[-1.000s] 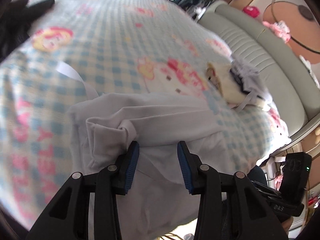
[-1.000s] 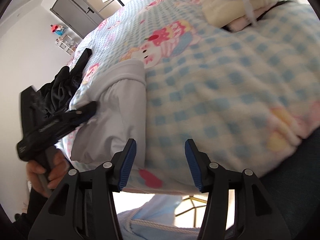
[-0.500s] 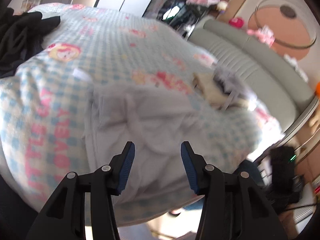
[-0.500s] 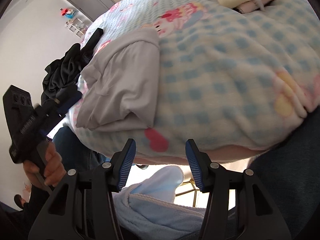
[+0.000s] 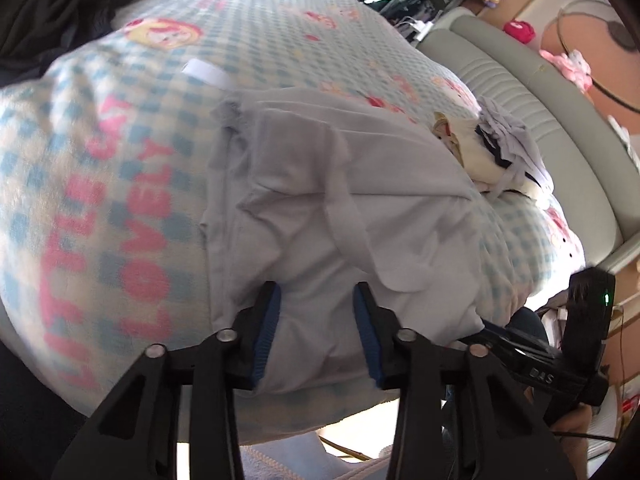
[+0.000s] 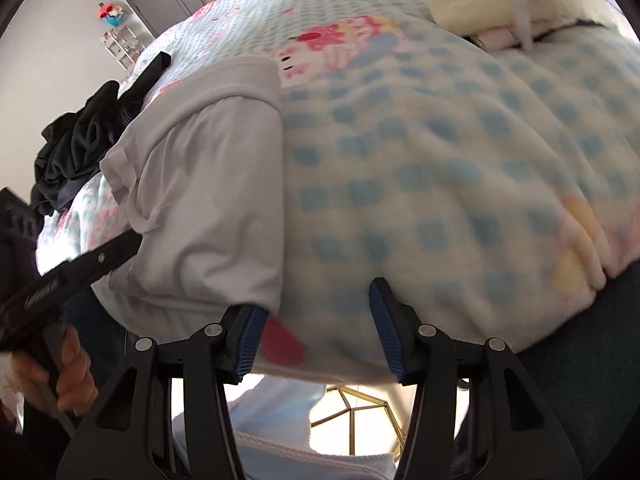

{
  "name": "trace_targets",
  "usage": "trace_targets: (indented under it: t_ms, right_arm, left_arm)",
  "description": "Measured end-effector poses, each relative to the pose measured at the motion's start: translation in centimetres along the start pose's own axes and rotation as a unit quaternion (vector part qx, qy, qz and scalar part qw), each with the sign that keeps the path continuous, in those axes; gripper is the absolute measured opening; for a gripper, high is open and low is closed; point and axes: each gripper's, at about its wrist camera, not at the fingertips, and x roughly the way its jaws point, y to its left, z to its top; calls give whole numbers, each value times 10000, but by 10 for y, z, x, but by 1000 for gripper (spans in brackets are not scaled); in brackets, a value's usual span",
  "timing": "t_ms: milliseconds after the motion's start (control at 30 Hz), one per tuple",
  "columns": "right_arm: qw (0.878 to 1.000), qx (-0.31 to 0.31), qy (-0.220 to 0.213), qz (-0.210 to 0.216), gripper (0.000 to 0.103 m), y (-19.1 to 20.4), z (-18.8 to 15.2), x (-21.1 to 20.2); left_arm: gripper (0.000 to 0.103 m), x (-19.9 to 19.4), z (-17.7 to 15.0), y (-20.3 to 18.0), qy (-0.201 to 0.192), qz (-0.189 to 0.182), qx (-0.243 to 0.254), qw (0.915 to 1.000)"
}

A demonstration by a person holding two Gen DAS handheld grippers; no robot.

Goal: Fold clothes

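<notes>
A pale grey garment (image 5: 344,216) lies partly folded and creased on a blue-checked cartoon blanket (image 5: 120,168), its near edge hanging over the bed's front. My left gripper (image 5: 316,320) is open with its fingers against the garment's near edge. In the right wrist view the same garment (image 6: 208,184) lies at left. My right gripper (image 6: 316,320) is open at the blanket's front edge, its left finger (image 6: 248,332) touching the garment's lower right corner. The left gripper (image 6: 100,256) reaches in from the left.
A dark clothes heap (image 5: 52,12) lies at the far left of the bed (image 6: 76,144). A stack of folded cream and white clothes (image 5: 496,152) sits at the far right (image 6: 500,12). A grey-green headboard (image 5: 540,112) runs behind it. Light-blue fabric (image 6: 280,420) hangs below the bed edge.
Both grippers pulled back from the bed half a second ago, then moved in again to the garment's near edge. The garment now lies flatter and more spread out. Both grippers stayed open.
</notes>
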Motion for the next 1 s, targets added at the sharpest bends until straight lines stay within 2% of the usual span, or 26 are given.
trace_targets:
  t_ms: [67, 100, 133, 200, 300, 433, 567, 733, 900, 1000]
  right_arm:
    - [9995, 324, -9, -11, 51, -18, -4, -4]
    - [9987, 500, -3, -21, 35, -26, -5, -5]
    - [9979, 642, -3, -27, 29, -33, -4, -8]
    - [9959, 908, -9, -17, 33, -45, -3, -13]
    - [9978, 557, -264, 243, 47, -32, 3, -28]
    - [9983, -95, -429, 386, 50, 1, 17, -31]
    - [9995, -243, -125, 148, 51, 11, 19, -3]
    - [9999, -82, -57, 80, 50, -5, 7, 9]
    - [9992, 46, -166, -374, 43, -21, 7, -10]
    - [9994, 140, -315, -26, 48, -23, 16, -25]
  left_arm:
    - [29, 0, 2, 10, 22, -89, -235, 9997]
    - [29, 0, 2, 13, 26, -147, -303, 9994]
    - [29, -1, 2, 14, 24, -180, -330, 9993]
    - [30, -1, 0, 12, 5, -205, -329, 9992]
    - [34, 0, -2, 7, -12, -204, -239, 9995]
    - [36, 1, 0, 8, 1, -242, -275, 9993]
    - [36, 2, 0, 10, 17, -315, -325, 9990]
    - [36, 3, -1, 8, 45, -318, -304, 9990]
    - [38, -1, 3, 0, 72, -96, -82, 9999]
    - [42, -14, 12, -14, -55, 70, 169, 9998]
